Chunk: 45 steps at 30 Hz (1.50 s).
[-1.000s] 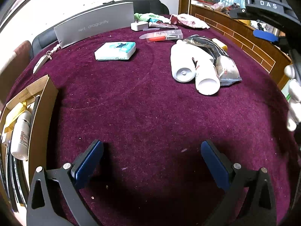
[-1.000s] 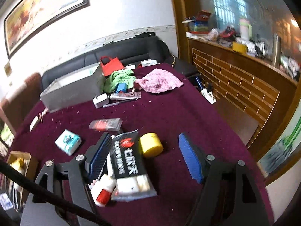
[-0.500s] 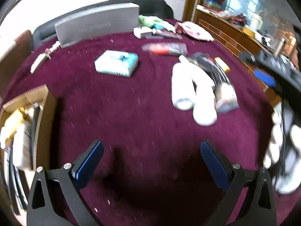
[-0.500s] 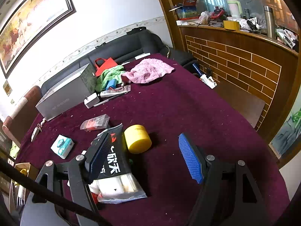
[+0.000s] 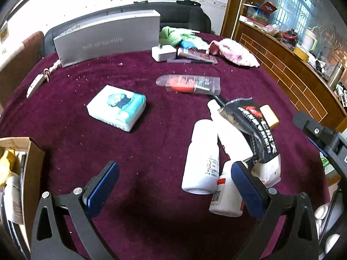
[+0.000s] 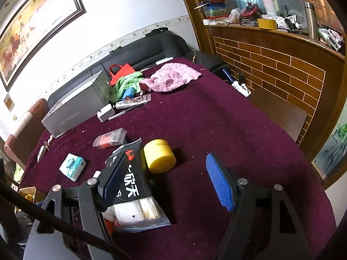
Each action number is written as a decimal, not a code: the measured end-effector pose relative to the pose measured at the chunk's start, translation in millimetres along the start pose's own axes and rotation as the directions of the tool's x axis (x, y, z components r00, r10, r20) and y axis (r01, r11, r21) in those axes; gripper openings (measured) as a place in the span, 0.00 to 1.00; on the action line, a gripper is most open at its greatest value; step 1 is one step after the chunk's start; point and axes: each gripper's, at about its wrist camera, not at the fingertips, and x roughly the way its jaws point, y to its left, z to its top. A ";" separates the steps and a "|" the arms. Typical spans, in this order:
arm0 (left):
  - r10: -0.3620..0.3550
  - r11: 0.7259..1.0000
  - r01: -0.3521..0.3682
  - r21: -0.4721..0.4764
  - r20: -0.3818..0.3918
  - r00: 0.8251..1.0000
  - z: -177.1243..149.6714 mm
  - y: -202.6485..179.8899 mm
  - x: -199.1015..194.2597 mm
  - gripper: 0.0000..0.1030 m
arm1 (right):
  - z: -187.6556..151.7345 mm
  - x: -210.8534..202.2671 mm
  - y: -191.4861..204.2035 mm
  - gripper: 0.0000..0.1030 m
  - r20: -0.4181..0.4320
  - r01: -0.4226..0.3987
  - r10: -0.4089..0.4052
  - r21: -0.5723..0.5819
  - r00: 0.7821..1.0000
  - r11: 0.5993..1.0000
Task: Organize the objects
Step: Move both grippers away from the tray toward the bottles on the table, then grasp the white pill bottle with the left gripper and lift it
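Right wrist, right tool (image 6: 171, 179) wide, empty

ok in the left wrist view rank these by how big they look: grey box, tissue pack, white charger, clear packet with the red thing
1. grey box, largest though farthest back.
2. tissue pack.
3. clear packet, close to the tissue pack in spread; nearness makes that pair unsure.
4. white charger, clearly smallest.

We saw maroon cloth (image 6: 216, 117); yellow jar (image 6: 159, 159); black packet (image 6: 132, 184), red-white print; white bottles (image 5: 202, 158); teal-white tissue pack (image 5: 117, 107); grey box (image 5: 106, 38); pink towel (image 6: 171, 77); green towel (image 6: 125, 83); blue pads (image 6: 219, 182).
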 end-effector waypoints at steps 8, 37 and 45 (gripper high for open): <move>0.000 1.000 0.000 -0.004 -0.016 1.000 5.7 1.7 11.8 0.97 | -0.6 2.8 -0.9 0.71 -0.014 -0.007 0.007 0.006 1.000 1.000; -0.060 0.998 0.060 -0.032 -0.001 0.998 20.3 19.0 2.7 0.97 | -1.0 7.7 -3.6 0.72 -0.046 -0.017 0.018 0.028 0.999 0.999; -0.049 0.998 0.050 0.032 -0.021 0.999 23.2 7.3 14.8 0.96 | -0.1 8.3 -6.0 0.72 -0.052 -0.019 0.021 0.039 0.998 0.999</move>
